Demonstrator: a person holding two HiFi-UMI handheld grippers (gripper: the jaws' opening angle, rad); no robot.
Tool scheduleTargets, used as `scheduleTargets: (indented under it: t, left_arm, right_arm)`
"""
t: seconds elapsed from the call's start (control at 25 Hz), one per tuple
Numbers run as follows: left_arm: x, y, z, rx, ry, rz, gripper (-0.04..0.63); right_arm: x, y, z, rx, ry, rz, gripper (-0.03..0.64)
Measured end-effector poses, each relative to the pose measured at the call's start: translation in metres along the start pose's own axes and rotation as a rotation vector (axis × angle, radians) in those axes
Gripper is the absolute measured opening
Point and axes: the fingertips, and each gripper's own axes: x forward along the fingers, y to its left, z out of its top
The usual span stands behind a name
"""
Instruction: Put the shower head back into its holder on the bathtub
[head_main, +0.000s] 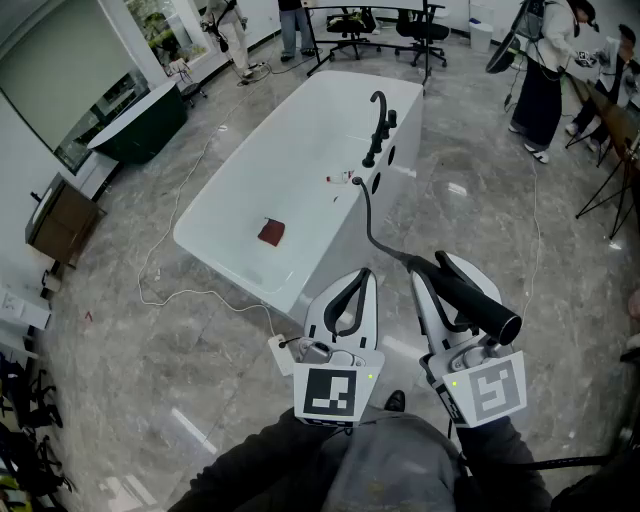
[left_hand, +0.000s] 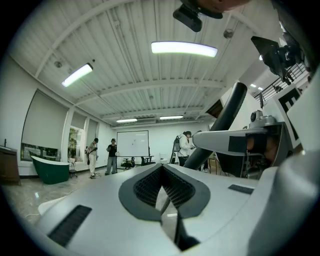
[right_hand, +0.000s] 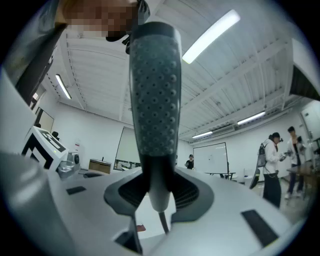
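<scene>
Pinching the black shower head (head_main: 478, 298) by its handle, right gripper (head_main: 440, 270) sits near the white bathtub (head_main: 338, 252). Hose (head_main: 368, 215) runs to the faucet (head_main: 380, 120); holder probably there. Left gripper (head_main: 362, 278) jaws pressed together, empty.

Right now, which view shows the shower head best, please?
The right gripper view: the shower head fills it, clamped between the jaws. The head view shows it small; the left gripper view only its side.
</scene>
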Motion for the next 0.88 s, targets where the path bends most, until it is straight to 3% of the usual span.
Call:
scheduleTargets:
  t: [0.52, 0.88]
  left_arm:
    - [0.020, -0.025, -0.004, 0.002, 0.009, 0.016, 0.003]
    - [0.021, -0.021, -0.022, -0.011, 0.046, 0.077, 0.003]
  right_arm:
    - [-0.009, -0.026, -0.002, 0.009, 0.002, 0.043, 0.137]
    - [-0.013, -0.036, -0.003, 0.012, -0.003, 0.077, 0.137]
